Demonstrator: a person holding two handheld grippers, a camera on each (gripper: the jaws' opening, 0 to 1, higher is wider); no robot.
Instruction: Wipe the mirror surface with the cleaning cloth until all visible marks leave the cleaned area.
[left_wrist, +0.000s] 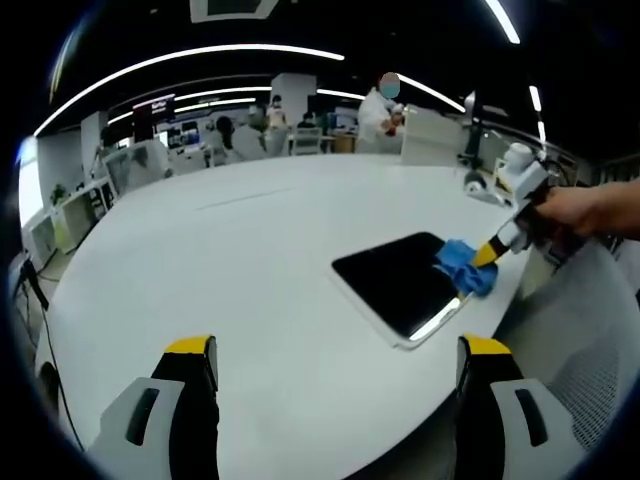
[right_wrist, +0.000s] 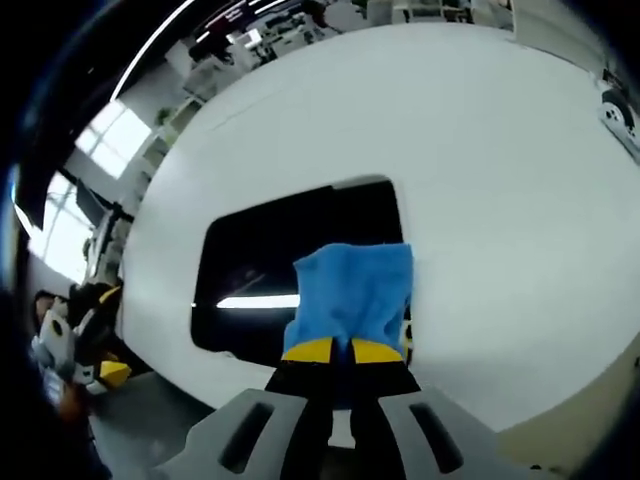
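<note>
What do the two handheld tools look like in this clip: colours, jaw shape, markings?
The left tool has two blocky light-grey jaws, each with a dark slot, black inner faces and yellow tips. The right tool is built the same: grey slotted bodies, black jaws, yellow tips. In the left gripper view, its body looks white and black.

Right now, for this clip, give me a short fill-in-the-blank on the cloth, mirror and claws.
1. The right claw is shut on a cloth coloured ____.
2. The cloth lies on the ____, which rests flat on the white table.
3. The left claw hangs over the table with its jaws ____ and nothing between them.
4. The tips of both claws are coloured ____.

Missing words: blue; mirror; open; yellow
</note>
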